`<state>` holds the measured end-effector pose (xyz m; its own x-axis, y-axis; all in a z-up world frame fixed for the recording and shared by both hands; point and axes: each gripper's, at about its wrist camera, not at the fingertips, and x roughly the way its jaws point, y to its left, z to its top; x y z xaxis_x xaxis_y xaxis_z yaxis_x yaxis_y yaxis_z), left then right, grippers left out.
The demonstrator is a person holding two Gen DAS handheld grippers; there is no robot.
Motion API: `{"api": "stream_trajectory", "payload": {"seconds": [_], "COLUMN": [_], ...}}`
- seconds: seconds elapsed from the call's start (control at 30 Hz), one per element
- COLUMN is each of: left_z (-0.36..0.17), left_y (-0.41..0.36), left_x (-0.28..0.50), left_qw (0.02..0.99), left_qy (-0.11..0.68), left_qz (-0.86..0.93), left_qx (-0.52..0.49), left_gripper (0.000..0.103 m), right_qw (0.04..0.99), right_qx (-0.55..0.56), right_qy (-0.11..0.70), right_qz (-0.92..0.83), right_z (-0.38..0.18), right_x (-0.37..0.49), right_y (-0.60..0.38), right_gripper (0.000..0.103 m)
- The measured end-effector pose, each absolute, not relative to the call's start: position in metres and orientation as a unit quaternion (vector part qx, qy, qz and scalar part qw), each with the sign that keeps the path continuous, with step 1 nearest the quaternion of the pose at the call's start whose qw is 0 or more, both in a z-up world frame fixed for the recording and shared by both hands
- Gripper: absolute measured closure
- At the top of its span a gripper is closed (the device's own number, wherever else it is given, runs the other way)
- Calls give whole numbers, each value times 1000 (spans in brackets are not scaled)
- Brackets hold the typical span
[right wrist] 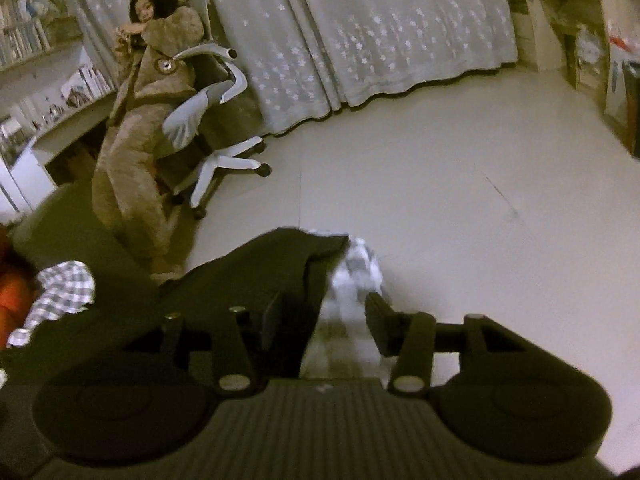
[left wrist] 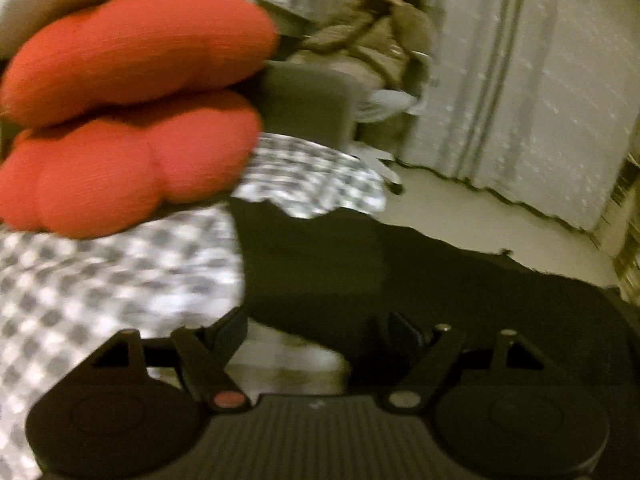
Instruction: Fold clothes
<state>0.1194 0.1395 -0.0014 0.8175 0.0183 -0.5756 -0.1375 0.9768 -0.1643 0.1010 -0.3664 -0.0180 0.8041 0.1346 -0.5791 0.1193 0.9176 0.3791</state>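
Observation:
A dark garment [left wrist: 360, 272] lies spread beyond my left gripper [left wrist: 318, 332], whose fingers stand wide apart and open with only a pale surface between them. A grey-and-white checked cloth [left wrist: 100, 280] lies under and to the left of the garment. A hand in an orange glove [left wrist: 132, 108] fills the upper left, very close to the camera. In the right wrist view my right gripper [right wrist: 326, 320] is open. The dark garment [right wrist: 248, 272] runs past its left finger, and a blurred fold of checked cloth [right wrist: 356, 272] hangs between the fingers without being pressed.
A person in a brown plush suit [right wrist: 148, 92] leans back in a white office chair [right wrist: 224, 160] at the far left. Star-patterned curtains [right wrist: 380, 28] hang along the back. A pale floor [right wrist: 440, 184] spreads to the right, with shelves [right wrist: 32, 40] at the left edge.

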Motion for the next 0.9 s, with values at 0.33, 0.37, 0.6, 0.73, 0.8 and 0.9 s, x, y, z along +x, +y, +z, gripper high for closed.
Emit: {"api": "stream_trajectory", "payload": {"seconds": [0.33,0.37,0.6,0.73,0.8,0.9], "left_z": [-18,-19,-22,-23,-21,-17], "left_y": [186,185,179,175,173,173], "left_x": [119,120,128,132,132,123], "left_qw": [917,918,919,916,915,911], "left_qy": [291,289,269,277,285,297], "left_qz": [75,74,118,142,146,138], "left_qx": [-261,-263,-262,-254,-246,-251], "left_gripper": [56,57,99,98,95,83], "right_qw": [913,914,925,918,915,903], "right_qx": [279,275,254,256,260,289], "right_qy": [298,298,283,301,308,317], "right_qz": [26,27,-8,-23,-24,-10], "right_z": [-24,-24,-22,-26,-26,-23], "right_x": [69,70,72,81,81,70], "right_y": [-356,-353,-351,-350,-350,-354], "right_gripper": [69,77,100,99,88,79]}}
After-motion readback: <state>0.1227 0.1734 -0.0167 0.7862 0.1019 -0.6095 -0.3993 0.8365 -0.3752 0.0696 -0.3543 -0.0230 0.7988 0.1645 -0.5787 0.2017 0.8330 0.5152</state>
